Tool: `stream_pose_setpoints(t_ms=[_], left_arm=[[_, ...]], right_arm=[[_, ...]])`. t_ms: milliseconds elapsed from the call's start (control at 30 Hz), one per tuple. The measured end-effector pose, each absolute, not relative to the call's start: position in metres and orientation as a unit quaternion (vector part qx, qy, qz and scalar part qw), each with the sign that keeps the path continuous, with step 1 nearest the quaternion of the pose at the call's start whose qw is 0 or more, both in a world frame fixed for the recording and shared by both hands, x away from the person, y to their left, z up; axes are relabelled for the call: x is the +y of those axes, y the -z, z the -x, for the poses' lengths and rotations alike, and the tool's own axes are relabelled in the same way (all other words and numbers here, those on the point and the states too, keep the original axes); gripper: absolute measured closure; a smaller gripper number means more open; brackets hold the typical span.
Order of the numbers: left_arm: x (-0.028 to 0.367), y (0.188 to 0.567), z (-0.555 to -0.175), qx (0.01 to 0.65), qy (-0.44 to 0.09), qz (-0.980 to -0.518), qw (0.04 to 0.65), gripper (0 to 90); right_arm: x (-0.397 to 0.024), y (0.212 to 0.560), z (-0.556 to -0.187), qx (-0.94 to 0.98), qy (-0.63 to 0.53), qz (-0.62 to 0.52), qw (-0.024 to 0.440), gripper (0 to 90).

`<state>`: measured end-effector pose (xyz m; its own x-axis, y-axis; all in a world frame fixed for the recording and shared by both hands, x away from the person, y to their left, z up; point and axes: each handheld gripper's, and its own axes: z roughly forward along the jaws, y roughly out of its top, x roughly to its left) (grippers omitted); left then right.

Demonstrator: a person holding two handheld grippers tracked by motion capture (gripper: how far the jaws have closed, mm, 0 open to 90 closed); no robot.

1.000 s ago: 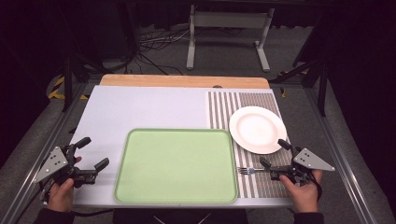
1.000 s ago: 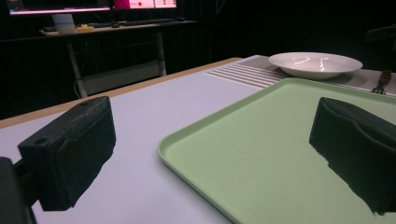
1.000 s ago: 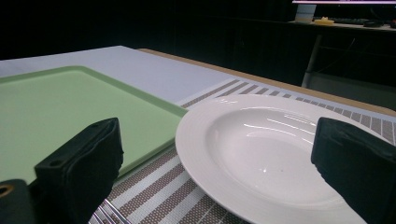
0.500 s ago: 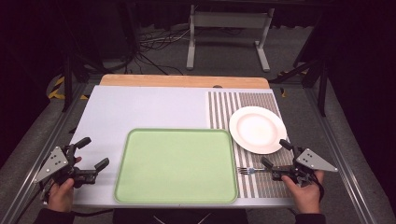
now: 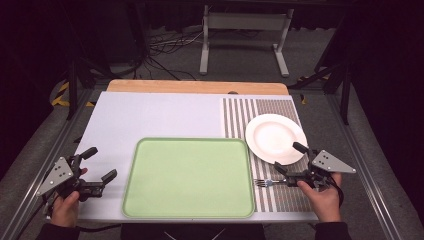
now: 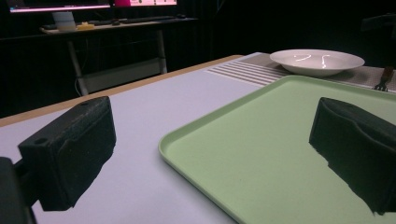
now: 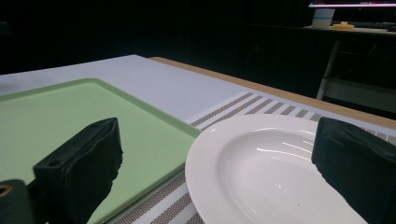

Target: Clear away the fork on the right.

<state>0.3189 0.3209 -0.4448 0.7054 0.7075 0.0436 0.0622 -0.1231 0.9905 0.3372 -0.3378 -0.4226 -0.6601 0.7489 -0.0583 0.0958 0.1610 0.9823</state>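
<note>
fork (image 5: 265, 182) perhaps touching right tool (image 5: 287, 158)

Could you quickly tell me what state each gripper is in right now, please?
Left gripper: open, holding nothing, beside the green tray.
Right gripper: open, holding nothing, at the white plate.

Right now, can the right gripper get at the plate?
Probably yes. The right gripper is open beside the plate, its jaws facing the rim, and nothing lies between them; the fork sits off to the side.
</note>
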Motion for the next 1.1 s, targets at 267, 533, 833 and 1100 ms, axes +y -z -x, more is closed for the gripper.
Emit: stream_pose_setpoints(t_ms=[267, 533, 833, 1100], left_arm=[[0.321, 0.445, -0.319, 0.274, -0.268, -0.702, 0.600, 1.3], [0.321, 0.445, -0.319, 0.276, -0.267, -0.701, 0.602, 1.3], [0.321, 0.445, -0.319, 0.275, -0.267, -0.701, 0.601, 1.3], [0.321, 0.445, -0.319, 0.275, -0.266, -0.701, 0.602, 1.3]], right_arm=[[-0.331, 0.413, -0.347, 0.712, -0.577, -0.290, 0.276, 2.3], [-0.326, 0.404, -0.354, 0.720, -0.577, -0.285, 0.260, 2.2], [-0.318, 0.386, -0.357, 0.784, -0.515, -0.253, 0.237, 4.3], [-0.315, 0.372, -0.365, 0.837, -0.440, -0.242, 0.219, 4.6]])
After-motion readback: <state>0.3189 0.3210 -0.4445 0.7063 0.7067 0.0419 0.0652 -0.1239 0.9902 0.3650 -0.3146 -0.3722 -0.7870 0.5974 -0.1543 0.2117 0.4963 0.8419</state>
